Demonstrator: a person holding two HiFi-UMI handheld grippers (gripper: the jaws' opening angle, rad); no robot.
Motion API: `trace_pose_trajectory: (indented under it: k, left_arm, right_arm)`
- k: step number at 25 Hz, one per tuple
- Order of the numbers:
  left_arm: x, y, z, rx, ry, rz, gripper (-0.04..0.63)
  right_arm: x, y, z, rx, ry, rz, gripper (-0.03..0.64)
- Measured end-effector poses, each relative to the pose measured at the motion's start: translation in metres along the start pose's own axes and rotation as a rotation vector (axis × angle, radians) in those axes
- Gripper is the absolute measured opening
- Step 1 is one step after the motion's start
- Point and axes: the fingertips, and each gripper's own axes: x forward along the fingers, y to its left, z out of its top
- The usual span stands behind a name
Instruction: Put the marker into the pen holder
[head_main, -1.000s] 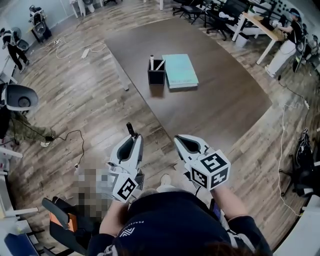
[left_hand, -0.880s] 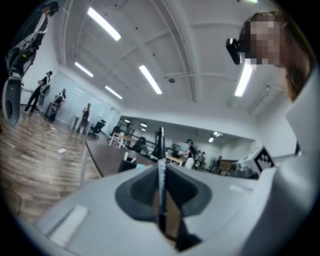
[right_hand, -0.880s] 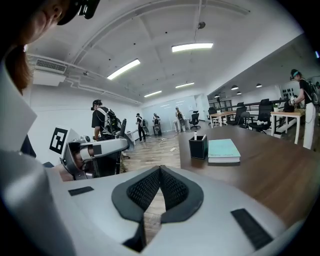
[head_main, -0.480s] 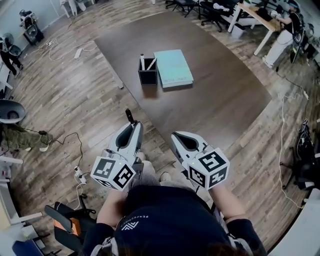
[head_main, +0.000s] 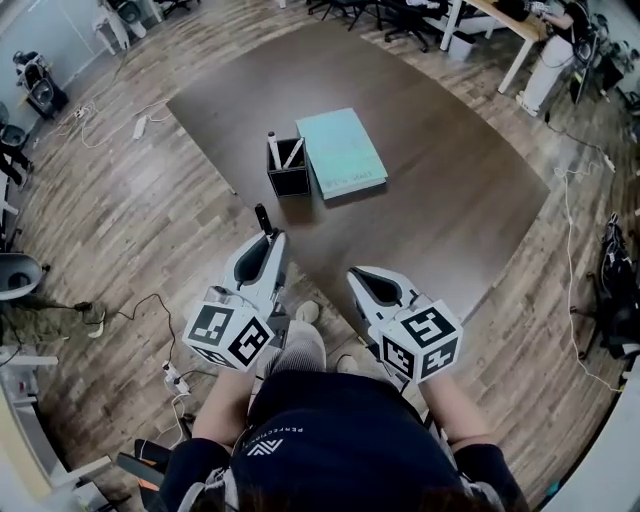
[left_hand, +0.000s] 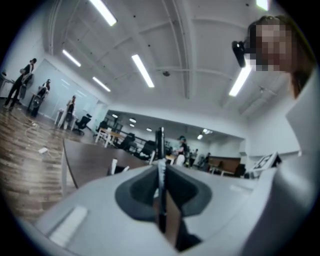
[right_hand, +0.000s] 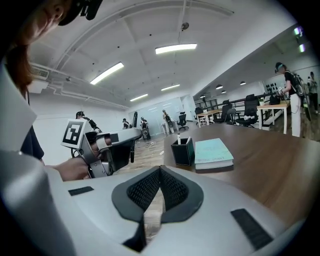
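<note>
Dark table (head_main: 430, 200) ahead bears the pen holder (head_main: 288, 170), well apart from us. Our left gripper (head_main: 268, 238) pinches the marker (head_main: 262, 219) upright, and our right gripper (head_main: 356, 276) is closed on nothing. We judge this the carrying step; next we must reach over the holder's mouth.

**Left claw** (head_main: 266, 236): pale grey shell; its cube carries black square codes on white. A black marker (head_main: 262, 217) stands at its tip.

**Right claw** (head_main: 357, 276): same grey shell and black-on-white cube; dark grey pads (right_hand: 145, 189) with a fine mesh pattern.

**Ahead of both claws:** dark brown bench (head_main: 450, 190); black pen holder (head_main: 288, 181) with two white pens (head_main: 272, 141); pale teal book (head_main: 343, 150).

**Below the claws:** brown wood-grain floor (head_main: 130, 230).

**Behind the claws:** the person's navy top (head_main: 330, 430).
</note>
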Motion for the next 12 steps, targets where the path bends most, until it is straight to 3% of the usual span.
trace_pose_trajectory:
  k: [12]
  left_arm:
    - [0.09,0.075,0.011,-0.035,0.089,-0.115,0.048]
  right_arm:
    - [0.076,-0.05,0.032,0.095,0.0,-0.134,0.0]
